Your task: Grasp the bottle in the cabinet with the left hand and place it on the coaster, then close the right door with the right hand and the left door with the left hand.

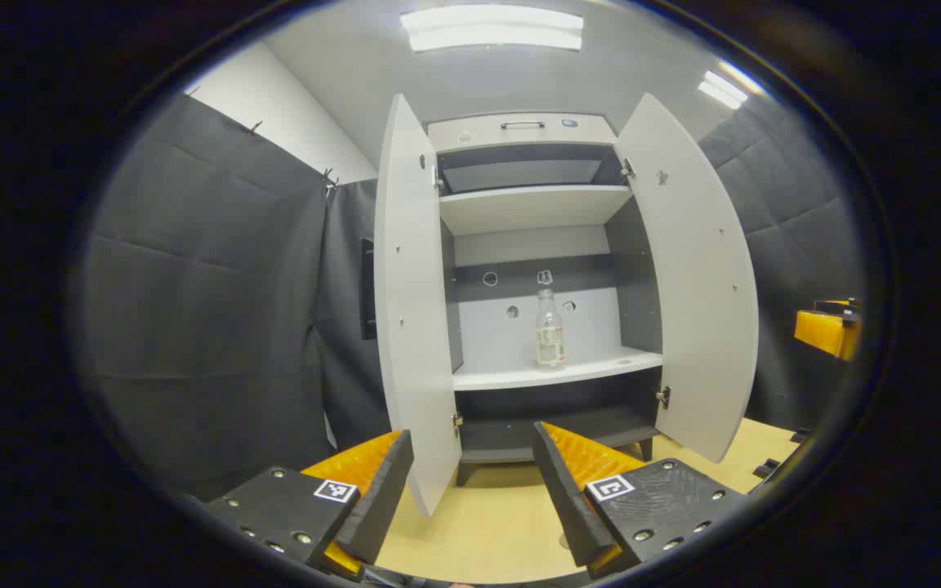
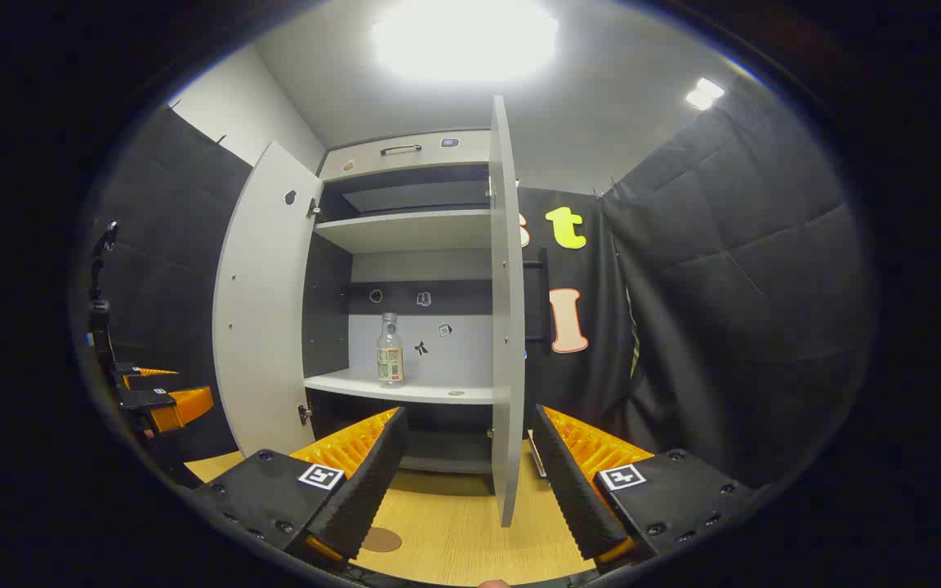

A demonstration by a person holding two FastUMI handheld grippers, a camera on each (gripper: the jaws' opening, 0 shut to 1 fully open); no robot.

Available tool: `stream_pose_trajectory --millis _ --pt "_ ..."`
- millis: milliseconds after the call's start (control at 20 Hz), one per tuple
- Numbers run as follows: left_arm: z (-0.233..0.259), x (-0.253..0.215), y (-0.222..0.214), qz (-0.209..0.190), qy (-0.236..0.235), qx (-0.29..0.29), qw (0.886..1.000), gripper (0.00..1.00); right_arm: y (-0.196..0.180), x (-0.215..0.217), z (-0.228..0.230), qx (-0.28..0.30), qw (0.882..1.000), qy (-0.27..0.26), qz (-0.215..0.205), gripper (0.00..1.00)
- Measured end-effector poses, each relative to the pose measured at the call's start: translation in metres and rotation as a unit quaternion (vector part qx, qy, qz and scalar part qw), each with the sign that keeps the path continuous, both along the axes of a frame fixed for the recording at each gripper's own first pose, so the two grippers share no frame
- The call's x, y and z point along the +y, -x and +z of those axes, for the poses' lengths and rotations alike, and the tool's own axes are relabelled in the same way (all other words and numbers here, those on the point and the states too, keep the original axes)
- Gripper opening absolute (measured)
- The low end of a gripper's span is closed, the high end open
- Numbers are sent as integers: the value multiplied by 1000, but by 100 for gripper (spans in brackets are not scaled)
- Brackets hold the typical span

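We see the clear plastic bottle (image 1: 550,329) upright on the white cabinet's (image 1: 532,209) middle shelf, at 12 o'clock. Both doors stand open. Our left gripper (image 1: 472,482) and right gripper (image 2: 467,478) are wide, holding nothing.

- The bottle (image 1: 550,330) on the cabinet shelf (image 1: 556,371) wears a label, too small to read in either view
- Small stickers (image 1: 545,278) on the cabinet's back panel show marks, none legible
- Square black-and-white coded tags (image 1: 335,490) sit on the tongs' bodies; they carry patterns, no letters or numbers
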State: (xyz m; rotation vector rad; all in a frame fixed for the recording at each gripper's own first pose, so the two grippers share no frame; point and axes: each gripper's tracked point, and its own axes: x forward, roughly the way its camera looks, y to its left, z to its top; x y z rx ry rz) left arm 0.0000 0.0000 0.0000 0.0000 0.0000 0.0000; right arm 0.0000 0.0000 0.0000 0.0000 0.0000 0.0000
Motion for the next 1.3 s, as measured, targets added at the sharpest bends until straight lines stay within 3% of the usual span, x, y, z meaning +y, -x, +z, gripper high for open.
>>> stream_pose_trajectory --millis 950,1300 --pt "2 4 -7 10 -17 -2 1000 86 -11 2 -13 12 1000 -11 15 96" --pt "10 -17 -11 0 -10 -1 1000 86 -11 -13 -17 16 1000 -11 16 98"
